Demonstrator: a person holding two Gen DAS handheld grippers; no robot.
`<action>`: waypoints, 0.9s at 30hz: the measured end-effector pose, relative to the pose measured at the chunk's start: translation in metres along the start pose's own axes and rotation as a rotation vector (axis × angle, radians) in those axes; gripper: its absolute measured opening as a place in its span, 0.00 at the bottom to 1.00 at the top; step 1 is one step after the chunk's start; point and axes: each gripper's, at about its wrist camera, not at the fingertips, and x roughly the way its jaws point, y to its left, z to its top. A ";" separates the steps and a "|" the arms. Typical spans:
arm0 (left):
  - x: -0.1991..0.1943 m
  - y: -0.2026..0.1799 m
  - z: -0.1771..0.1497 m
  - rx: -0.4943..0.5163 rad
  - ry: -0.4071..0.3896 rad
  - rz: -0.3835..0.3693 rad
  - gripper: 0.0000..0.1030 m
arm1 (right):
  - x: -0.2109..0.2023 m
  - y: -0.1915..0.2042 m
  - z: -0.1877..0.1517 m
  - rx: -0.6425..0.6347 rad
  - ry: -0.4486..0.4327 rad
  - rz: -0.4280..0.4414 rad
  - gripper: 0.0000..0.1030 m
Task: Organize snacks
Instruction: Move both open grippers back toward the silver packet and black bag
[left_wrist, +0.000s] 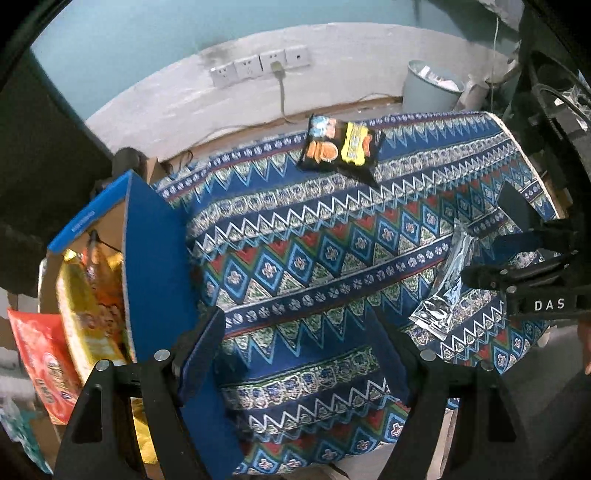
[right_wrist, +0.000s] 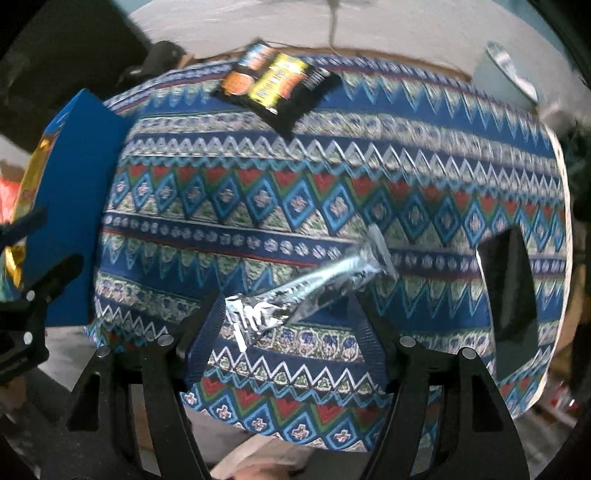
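Note:
A silver foil snack packet (right_wrist: 310, 288) lies on the patterned tablecloth (right_wrist: 295, 177), its near end between the open fingers of my right gripper (right_wrist: 284, 325); I cannot tell if they touch it. It also shows in the left wrist view (left_wrist: 448, 280), with the right gripper (left_wrist: 517, 236) over it. A black and yellow snack bag (left_wrist: 338, 146) lies at the far edge of the table, also in the right wrist view (right_wrist: 273, 81). My left gripper (left_wrist: 295, 350) is open and empty over the cloth, beside a blue box (left_wrist: 147, 258) holding yellow and orange snack bags (left_wrist: 88, 302).
A red snack bag (left_wrist: 40, 362) lies left of the box. A grey bin (left_wrist: 430, 86) stands behind the table by the wall with sockets (left_wrist: 258, 64). A dark flat object (right_wrist: 511, 288) lies on the cloth at the right. The blue box (right_wrist: 77, 206) is at the left table edge.

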 end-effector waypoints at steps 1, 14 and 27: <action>0.003 0.000 -0.001 -0.007 0.006 0.000 0.77 | 0.003 -0.004 -0.001 0.019 0.006 0.001 0.67; 0.032 0.013 -0.010 -0.048 0.074 0.011 0.77 | 0.046 -0.033 -0.003 0.240 0.081 0.057 0.69; 0.048 0.006 0.000 -0.042 0.088 0.009 0.77 | 0.064 -0.011 0.014 0.042 0.062 -0.074 0.32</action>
